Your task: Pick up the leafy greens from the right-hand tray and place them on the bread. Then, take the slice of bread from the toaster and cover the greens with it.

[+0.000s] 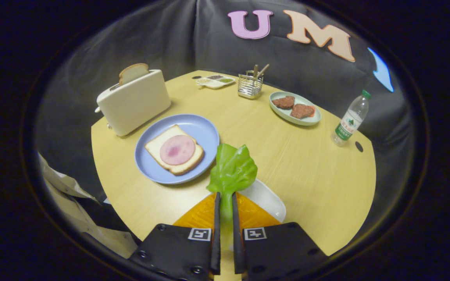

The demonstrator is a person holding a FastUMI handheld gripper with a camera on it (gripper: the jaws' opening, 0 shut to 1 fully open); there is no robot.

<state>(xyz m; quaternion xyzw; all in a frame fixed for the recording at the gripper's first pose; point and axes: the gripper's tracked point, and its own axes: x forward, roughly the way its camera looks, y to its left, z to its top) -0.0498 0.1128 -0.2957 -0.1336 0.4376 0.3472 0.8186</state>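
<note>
My gripper (225, 199) is shut on the stem of a green leafy piece (233, 168), held up above a white tray (268, 199). Ahead and to the left of the leaf lies a blue plate (201, 128) with a slice of bread (155, 147) topped by a round pink ham slice (177, 149). Beyond the plate stands a white toaster (135, 102) with a slice of bread (133, 72) sticking up from its slot.
An oval green plate (313, 119) with two brown patties sits far right. A wire holder with utensils (250, 84) and a small divided dish (215, 81) stand at the table's back. A water bottle (350, 121) is near the right edge.
</note>
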